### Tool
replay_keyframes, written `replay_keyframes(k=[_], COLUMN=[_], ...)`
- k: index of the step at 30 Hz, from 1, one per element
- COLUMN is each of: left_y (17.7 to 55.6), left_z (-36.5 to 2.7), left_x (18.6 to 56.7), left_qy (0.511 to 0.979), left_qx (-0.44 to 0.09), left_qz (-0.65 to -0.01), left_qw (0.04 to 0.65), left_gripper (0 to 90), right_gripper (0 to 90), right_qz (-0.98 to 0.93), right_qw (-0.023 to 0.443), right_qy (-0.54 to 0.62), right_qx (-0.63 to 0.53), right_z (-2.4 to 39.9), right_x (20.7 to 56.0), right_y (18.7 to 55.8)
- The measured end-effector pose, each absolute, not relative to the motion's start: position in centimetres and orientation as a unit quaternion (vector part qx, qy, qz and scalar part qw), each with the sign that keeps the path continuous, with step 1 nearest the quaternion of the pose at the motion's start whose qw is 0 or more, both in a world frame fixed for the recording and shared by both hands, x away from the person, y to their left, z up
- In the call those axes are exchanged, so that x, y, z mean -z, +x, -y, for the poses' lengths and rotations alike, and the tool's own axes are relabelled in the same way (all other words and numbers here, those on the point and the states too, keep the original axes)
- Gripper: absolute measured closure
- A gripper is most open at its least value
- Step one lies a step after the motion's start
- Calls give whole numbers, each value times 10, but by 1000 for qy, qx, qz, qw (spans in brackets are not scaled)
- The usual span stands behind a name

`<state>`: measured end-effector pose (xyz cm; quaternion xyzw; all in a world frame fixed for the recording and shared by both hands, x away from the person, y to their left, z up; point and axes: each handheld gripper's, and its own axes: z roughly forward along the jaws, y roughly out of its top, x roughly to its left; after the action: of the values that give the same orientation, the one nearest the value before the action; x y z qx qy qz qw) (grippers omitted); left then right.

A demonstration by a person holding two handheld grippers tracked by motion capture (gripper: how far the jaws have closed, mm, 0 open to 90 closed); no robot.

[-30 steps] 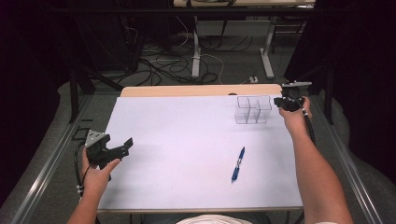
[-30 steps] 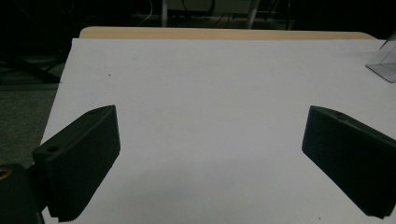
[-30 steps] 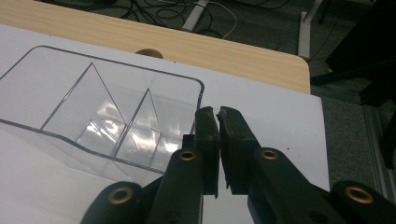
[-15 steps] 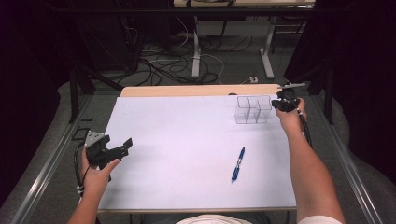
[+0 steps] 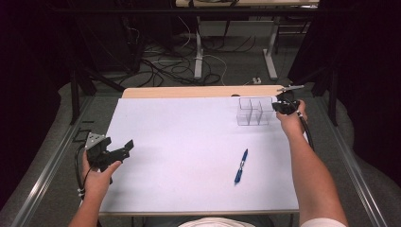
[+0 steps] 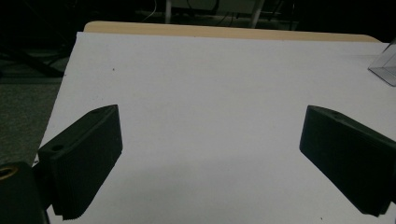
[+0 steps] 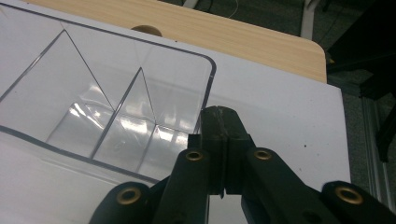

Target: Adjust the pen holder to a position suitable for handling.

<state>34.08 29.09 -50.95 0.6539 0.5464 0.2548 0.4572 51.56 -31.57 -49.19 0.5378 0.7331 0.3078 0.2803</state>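
The right gripper [image 5: 279,107] sat at the far right of the white surface [image 5: 189,156], its jaws pressed together on what seemed to be the right-hand wall of the clear divided organiser [image 5: 254,112]; the right gripper view [image 7: 223,126] put the tips right at that wall, though the clear plastic made the pinch hard to confirm. The organiser stood upright near the surface's far edge. A blue pen [image 5: 241,166] lay well apart from it, nearer the person. The left gripper [image 5: 124,148] was held at the near left, jaws spread wide over bare surface.
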Motion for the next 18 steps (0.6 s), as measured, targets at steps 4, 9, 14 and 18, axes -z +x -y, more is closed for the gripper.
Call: replay_keyframes(k=[4,9,14,18], left_y=[341,341,341,341], left_z=[-291,-291,-290,-290], left_x=[510,510,510,510], left_qy=[655,655,656,655], left_qx=[-254,-254,-255,-255], left_qz=[-547,-547,-546,-545], left_qw=[455,456,455,456], left_gripper=[59,59,59,59], right_gripper=[900,900,900,900], right_qz=[-740,-742,-749,-751], right_qw=[284,279,276,271], right_qy=[528,524,515,510], right_qx=[-304,-311,-314,-318], right_z=[310,301,292,287], right_x=[492,493,493,493], right_y=[515,514,511,510])
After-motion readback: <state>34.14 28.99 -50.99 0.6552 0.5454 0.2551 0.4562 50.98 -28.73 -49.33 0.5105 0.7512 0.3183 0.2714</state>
